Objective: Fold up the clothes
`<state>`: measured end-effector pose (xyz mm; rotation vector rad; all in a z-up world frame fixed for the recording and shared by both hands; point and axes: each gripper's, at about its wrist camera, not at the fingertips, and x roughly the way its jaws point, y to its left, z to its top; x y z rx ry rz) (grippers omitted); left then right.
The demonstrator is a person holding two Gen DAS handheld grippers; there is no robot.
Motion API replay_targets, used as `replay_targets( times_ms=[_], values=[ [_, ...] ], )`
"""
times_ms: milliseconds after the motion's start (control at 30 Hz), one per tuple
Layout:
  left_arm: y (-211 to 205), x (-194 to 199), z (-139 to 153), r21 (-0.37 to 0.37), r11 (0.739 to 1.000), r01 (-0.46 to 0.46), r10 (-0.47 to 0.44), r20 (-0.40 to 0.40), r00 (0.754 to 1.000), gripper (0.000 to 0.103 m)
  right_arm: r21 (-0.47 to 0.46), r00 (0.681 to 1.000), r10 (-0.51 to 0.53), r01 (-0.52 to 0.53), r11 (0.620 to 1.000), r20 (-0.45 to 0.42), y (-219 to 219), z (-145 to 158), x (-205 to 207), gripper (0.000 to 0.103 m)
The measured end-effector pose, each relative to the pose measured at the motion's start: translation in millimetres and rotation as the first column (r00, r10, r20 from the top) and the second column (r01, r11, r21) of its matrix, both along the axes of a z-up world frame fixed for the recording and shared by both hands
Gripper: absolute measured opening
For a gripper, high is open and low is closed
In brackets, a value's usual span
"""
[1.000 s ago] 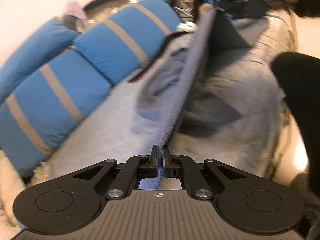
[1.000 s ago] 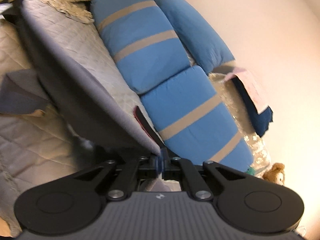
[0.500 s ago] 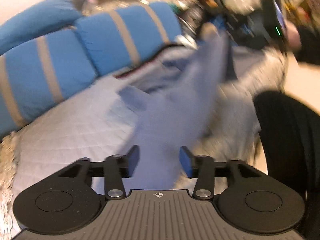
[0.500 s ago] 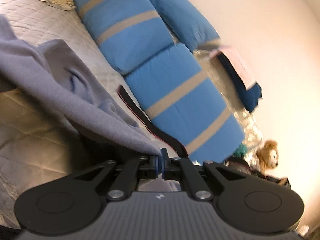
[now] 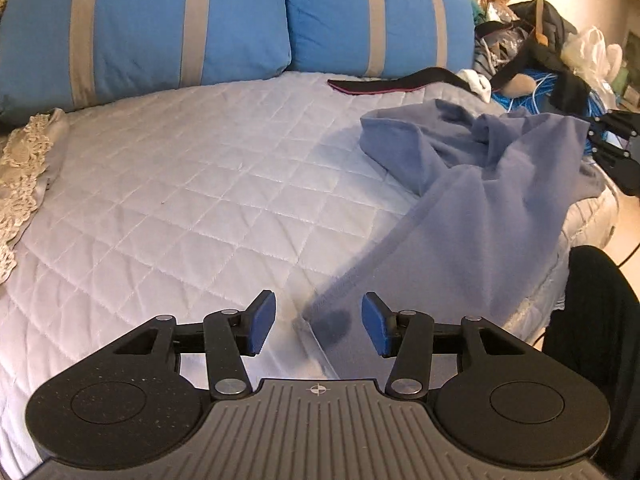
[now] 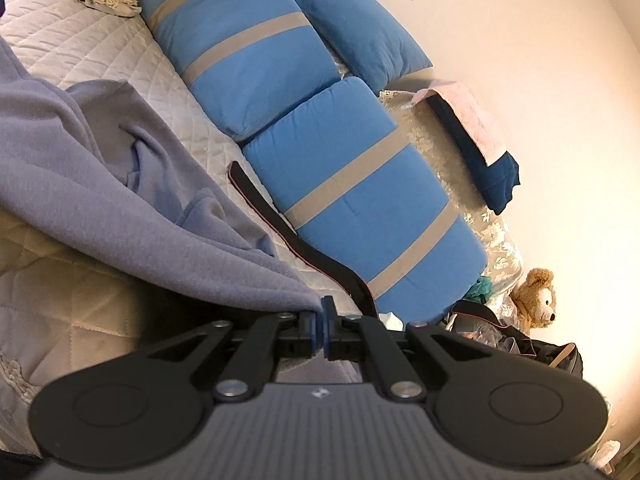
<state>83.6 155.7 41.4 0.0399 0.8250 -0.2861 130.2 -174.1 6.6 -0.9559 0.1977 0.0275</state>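
Left gripper [image 5: 319, 322]: standing with jaws apart, blue pads [image 5: 262, 320] touching nothing, a translucent, blurred corner of the grey-blue garment [image 5: 472, 204] hanging between them without contact. Right gripper [image 6: 321, 326]: clamping a hem of the same garment [image 6: 120, 216], jaws nearly together.

Ahead of the left gripper: lying bunched on the white quilted bedspread [image 5: 192, 200], stretching rightward to the right gripper [image 5: 610, 148] at the frame edge. Beyond: leaning side by side, blue striped cushions [image 5: 180, 28]; lying before them, a black strap [image 5: 400, 80].

Showing only in the right view: a pink-and-navy folded pile [image 6: 480, 140] against the wall. Sitting in both, a plush bear [image 6: 536, 300].

No legible writing showing.
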Motion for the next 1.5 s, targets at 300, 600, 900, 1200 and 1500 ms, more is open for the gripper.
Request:
replay_targets(
  times_ms=[300, 600, 900, 1200, 1500],
  values=[
    [-15.7, 11.2, -2.6, 0.067, 0.997, 0.041, -0.036, -0.068, 0.997, 0.005, 0.016, 1.0, 0.001, -0.001, 1.0, 0.003, -2.4, -0.9, -3.0, 0.009],
    [26.2, -3.8, 54.7, 0.142, 0.989, -0.039, 0.036, 0.024, 0.999, 0.005, 0.018, 0.997, 0.072, -0.072, 0.997, -0.025, 10.3, -6.0, -17.7, 0.014],
    [69.3, -1.7, 87.2, 0.227, 0.968, -0.106, 0.105, 0.016, 0.994, 0.005, -0.008, 0.962, 0.228, -0.231, 0.973, -0.149, 63.5, -43.0, -45.8, 0.014],
    [82.0, 14.5, 79.4, 0.301, 0.944, -0.134, 0.135, 0.017, 0.991, 0.006, 0.005, 0.941, 0.255, -0.26, 0.966, -0.223, 84.4, -59.7, -51.7, 0.019],
    [91.3, 41.5, 43.1, 0.322, 0.934, -0.157, 0.177, -0.034, 0.984, 0.011, 0.011, 0.954, 0.263, -0.264, 0.964, -0.145, 83.8, -59.7, -68.7, 0.082]
  ],
)
